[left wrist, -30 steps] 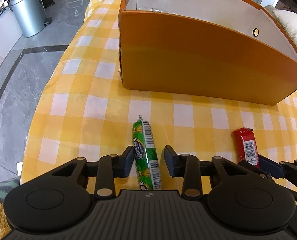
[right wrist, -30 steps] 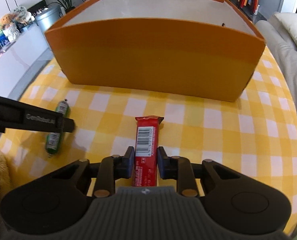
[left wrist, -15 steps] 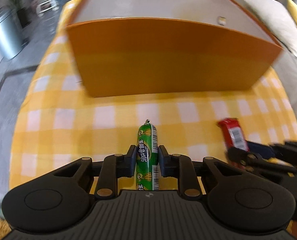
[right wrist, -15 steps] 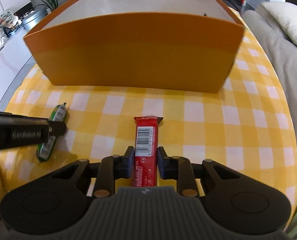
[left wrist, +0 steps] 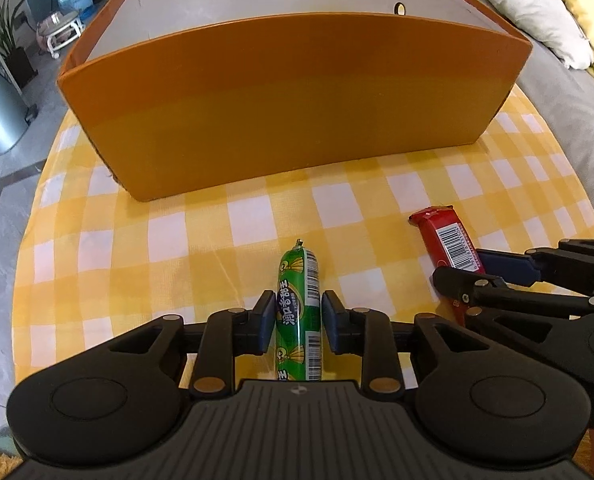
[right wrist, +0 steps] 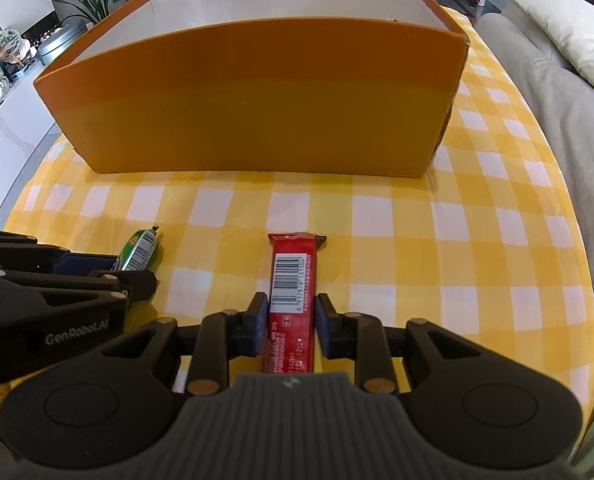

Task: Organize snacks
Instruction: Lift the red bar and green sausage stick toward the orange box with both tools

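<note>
Two claws occupy the lower part of each view, pointing steeply down at a worktop [left wrist: 233, 216] covered in yellow-and-white check, with a large orange box [left wrist: 289, 92] across the upper frame. In the left wrist view we see the left claw [left wrist: 299, 316] with a green sausage stick [left wrist: 299, 300] between its pads, its jaws opening, though contact is still apparent. In the right wrist view we see the right claw [right wrist: 291, 320] likewise opening, pads touching a red snack bar [right wrist: 293, 280] lying lengthwise at lower centre.
</note>
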`<act>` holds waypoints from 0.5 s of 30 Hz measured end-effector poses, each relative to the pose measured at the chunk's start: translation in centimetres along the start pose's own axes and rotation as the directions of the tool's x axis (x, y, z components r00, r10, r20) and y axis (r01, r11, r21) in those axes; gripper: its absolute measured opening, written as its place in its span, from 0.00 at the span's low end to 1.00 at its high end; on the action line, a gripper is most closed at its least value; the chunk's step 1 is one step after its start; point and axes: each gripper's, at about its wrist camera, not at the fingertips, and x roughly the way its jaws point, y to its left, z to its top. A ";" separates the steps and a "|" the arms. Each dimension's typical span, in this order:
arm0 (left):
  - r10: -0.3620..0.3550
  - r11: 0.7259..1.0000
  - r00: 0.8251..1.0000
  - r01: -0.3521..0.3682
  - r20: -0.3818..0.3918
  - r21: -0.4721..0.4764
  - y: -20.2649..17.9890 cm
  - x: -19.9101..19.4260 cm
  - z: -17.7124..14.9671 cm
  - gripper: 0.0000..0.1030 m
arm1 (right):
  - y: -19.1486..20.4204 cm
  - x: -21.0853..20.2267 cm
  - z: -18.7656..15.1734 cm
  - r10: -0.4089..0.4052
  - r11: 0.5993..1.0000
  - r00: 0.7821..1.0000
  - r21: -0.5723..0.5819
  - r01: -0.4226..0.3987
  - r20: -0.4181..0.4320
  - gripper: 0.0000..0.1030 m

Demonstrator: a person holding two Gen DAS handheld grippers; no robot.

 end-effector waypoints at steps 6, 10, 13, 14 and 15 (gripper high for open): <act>0.017 1.000 1.000 -0.017 0.014 0.015 -0.9 0.5 0.0 0.33 | 0.3 -0.1 -0.2 0.002 1.000 1.000 -0.022 -0.001 0.008 0.25; 0.018 1.000 0.999 -0.018 0.028 0.021 -1.0 0.2 -0.3 0.24 | 0.4 -0.1 -0.3 -0.014 0.999 1.000 -0.036 0.014 0.009 0.21; 0.019 1.000 0.999 -0.019 0.035 0.018 -0.7 -0.1 -0.4 0.24 | 0.4 -0.2 -0.3 -0.011 1.000 1.000 -0.029 0.011 0.009 0.21; 0.023 1.000 0.999 -0.024 0.037 0.017 -0.7 -0.2 -0.5 0.24 | 0.3 -0.2 -0.3 -0.009 1.000 1.000 -0.025 0.009 0.009 0.21; 0.028 0.999 0.999 -0.029 0.037 0.015 -0.6 -0.3 -0.5 0.23 | 0.3 -0.3 -0.3 -0.007 1.000 1.000 -0.019 0.008 0.008 0.21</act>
